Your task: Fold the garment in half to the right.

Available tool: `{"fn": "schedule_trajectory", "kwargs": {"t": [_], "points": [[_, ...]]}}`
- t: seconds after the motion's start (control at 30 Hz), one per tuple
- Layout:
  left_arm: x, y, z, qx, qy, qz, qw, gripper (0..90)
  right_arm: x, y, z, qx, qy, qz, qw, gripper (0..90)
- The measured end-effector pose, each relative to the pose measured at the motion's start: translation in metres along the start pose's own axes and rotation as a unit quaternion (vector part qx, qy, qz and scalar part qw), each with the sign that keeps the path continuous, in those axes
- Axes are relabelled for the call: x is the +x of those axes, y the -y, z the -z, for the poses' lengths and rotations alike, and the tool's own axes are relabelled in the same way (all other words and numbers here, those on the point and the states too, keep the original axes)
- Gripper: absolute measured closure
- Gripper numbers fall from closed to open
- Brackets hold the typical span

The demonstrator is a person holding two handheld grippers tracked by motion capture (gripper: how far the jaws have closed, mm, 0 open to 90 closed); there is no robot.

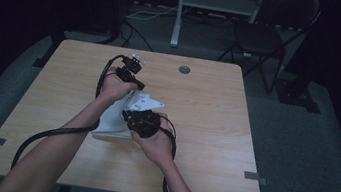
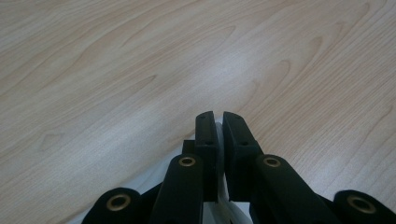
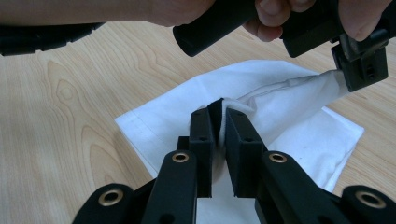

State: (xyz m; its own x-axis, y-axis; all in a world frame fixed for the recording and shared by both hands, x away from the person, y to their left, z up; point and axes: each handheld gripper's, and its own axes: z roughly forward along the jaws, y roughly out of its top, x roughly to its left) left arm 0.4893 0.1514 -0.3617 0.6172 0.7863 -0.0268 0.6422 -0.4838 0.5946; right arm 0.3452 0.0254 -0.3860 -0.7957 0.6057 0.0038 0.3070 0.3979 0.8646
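Closest to the person, and farthest from the round hole (image 1: 184,69) in the table (image 1: 211,147): right gripper (image 3: 219,112). Squeezed shut on a little bunched-up fold of the white cloth (image 3: 289,140), with white poking out between the jaws.

A bit closer to the hole: the cloth itself (image 1: 110,120). Lies flat on the wood, to the left of the hole and on the person's side of it. One edge lifted up off the flat part.

Closer still to the hole: left gripper (image 1: 132,83). In the right gripper view, sits (image 3: 359,70) at the far end of that lifted edge and bites it. In the left gripper view (image 2: 218,121), jaws nearly touching, with a thin strip of white between them lower down. So closed on the cloth too.

The thing that matters: lifted edge pulled into a long line from one gripper to the other. Points from the person's side toward the hole, leaning a little to the left. Right gripper at the near end, left gripper at the far end. Probably a fold coming, so both ends need to travel together, sideways across that line. Otherwise a crooked, wrinkly fold, or a slipped corner.
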Motion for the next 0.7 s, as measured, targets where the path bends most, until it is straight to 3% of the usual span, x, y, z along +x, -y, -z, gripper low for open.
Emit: {"fn": "schedule_trajectory", "kwargs": {"t": [0.7], "points": [[-0.0025, 0.0010, -0.0049, 0.003, 0.000, 0.003, 1.0000, 85.0, -0.0005, 0.0048, -0.0007, 0.002, 0.001, -0.003, 1.0000, 82.0]]}}
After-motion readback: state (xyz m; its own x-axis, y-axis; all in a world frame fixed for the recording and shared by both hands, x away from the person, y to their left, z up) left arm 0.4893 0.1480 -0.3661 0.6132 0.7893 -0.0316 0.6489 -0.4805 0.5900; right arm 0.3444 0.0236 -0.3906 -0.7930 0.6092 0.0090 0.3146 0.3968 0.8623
